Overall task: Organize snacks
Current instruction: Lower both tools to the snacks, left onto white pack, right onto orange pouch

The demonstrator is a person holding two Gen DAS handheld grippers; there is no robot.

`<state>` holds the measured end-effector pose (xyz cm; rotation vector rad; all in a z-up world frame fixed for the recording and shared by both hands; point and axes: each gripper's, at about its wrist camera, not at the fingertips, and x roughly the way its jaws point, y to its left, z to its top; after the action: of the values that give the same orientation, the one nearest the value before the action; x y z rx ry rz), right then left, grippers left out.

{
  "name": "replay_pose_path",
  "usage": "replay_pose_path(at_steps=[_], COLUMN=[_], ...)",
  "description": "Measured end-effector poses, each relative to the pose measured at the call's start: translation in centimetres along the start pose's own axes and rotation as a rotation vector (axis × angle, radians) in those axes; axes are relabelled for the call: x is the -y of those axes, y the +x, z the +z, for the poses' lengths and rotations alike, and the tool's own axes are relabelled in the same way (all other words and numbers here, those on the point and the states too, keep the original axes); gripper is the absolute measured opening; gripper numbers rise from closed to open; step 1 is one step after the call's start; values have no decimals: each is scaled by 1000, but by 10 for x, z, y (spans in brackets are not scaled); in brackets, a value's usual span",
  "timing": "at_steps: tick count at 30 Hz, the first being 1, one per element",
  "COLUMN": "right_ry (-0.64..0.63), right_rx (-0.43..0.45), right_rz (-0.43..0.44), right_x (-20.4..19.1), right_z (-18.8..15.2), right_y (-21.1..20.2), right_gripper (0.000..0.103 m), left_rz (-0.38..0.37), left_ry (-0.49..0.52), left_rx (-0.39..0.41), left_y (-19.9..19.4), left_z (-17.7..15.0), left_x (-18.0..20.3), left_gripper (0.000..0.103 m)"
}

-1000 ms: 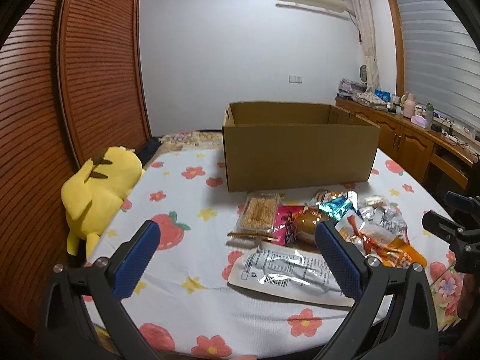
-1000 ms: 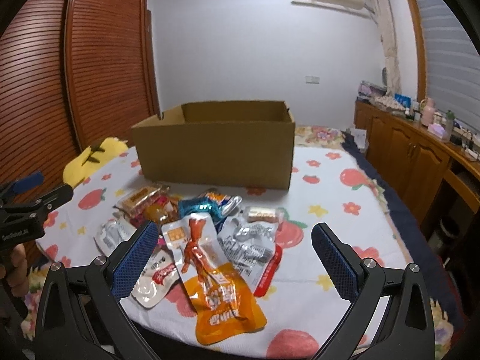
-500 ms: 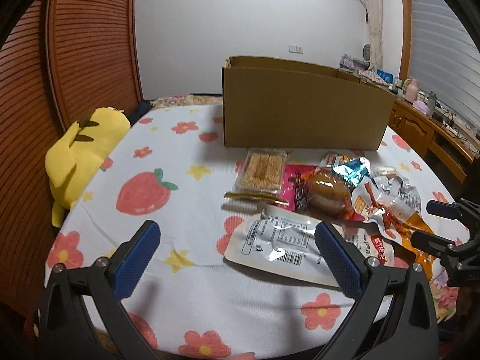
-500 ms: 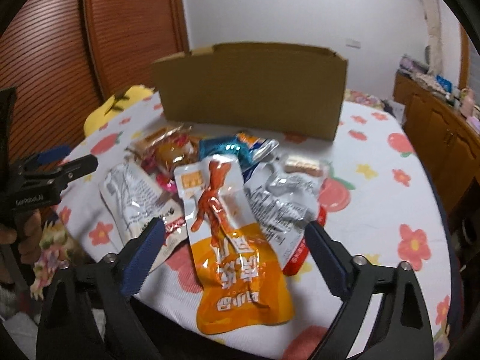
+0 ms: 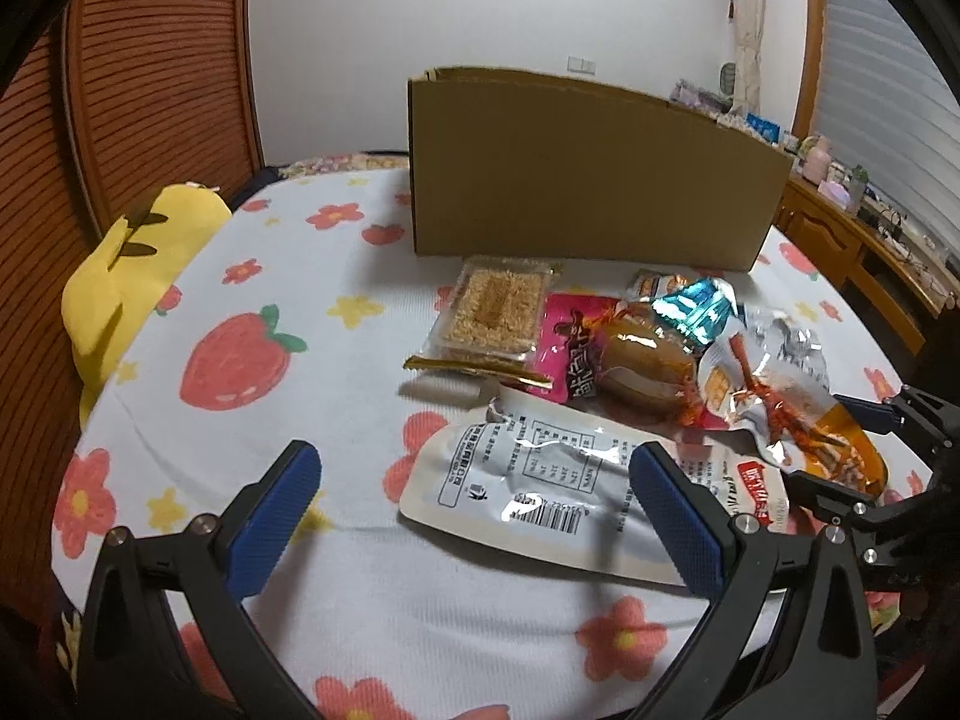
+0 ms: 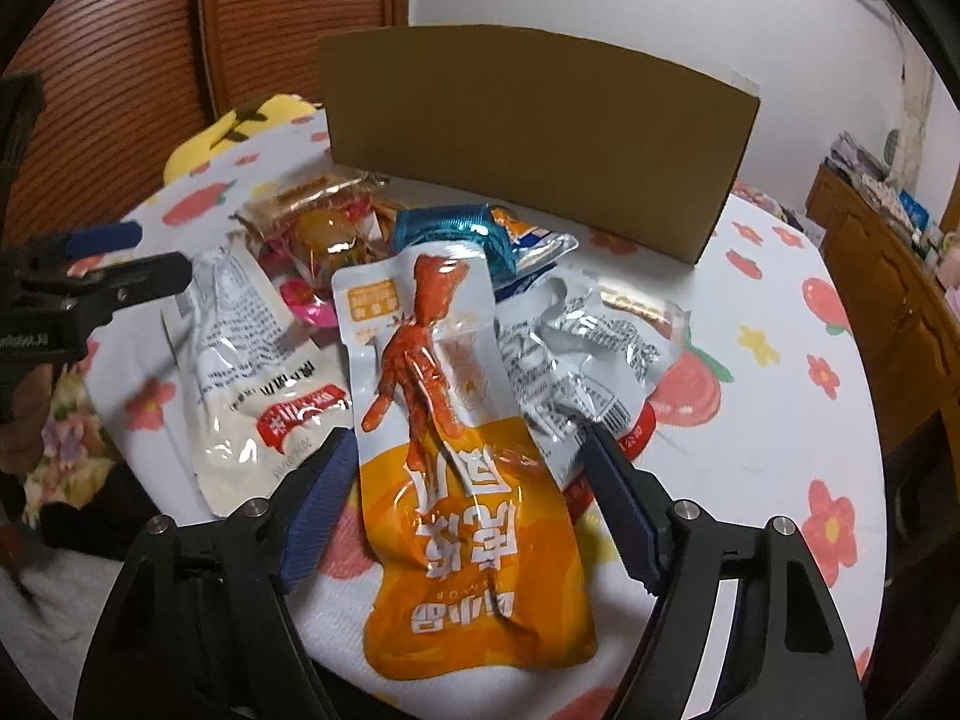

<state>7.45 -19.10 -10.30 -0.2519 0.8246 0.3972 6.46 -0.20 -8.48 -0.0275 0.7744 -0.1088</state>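
Flowered cloth with printed strawberries covered the desk (image 5: 252,312), and a plain cardboard box (image 6: 528,132) stood at the far side of it, well beyond both tools. Snacks lay heaped between box and tools, none yet boxed by the look of it, so the work seemed to be at its first pick.

The right hand-held gripper (image 6: 465,507) hung low over the orange pouch (image 6: 474,480), a slick, creased plastic packet with a red chicken foot showing through its clear top. Its jaws had just been closing, yet stood apart on either side of the pouch without pressing it. The next move likely called for dropping the pads to the pouch's edges and pinching firmly, since glossy film slips and buckles.

The left hand-held gripper (image 5: 474,516) was spread wide, nothing between its pads; a flat white pouch (image 5: 540,480) with a barcode lay just ahead. Farther off sat a clear tray of crumbly bar (image 5: 498,312), a pink packet (image 5: 567,342) and a crinkled teal wrapper (image 5: 696,306).
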Motion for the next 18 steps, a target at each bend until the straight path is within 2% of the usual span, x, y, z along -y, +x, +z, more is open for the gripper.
replay_pose_path(at_steps=[4,8,14,18], right_ry=[10,13,19,21], right_rx=[1,7,10,12], right_rz=[5,4,2,2], right_x=[0,1,1,1], right_z=[-1,-2,-3,-2], right_y=[1,1,1,1], right_gripper=[79,79,79,79], left_rz=[-18,-4,79,112], left_ry=[-9,15,78,87], left_rx=[-14,-15,-30,-51], left_y=[0,0,10,11], left_z=[1,3,8,7], left_x=[3,12,16,4], left_gripper=[103,103,103,103])
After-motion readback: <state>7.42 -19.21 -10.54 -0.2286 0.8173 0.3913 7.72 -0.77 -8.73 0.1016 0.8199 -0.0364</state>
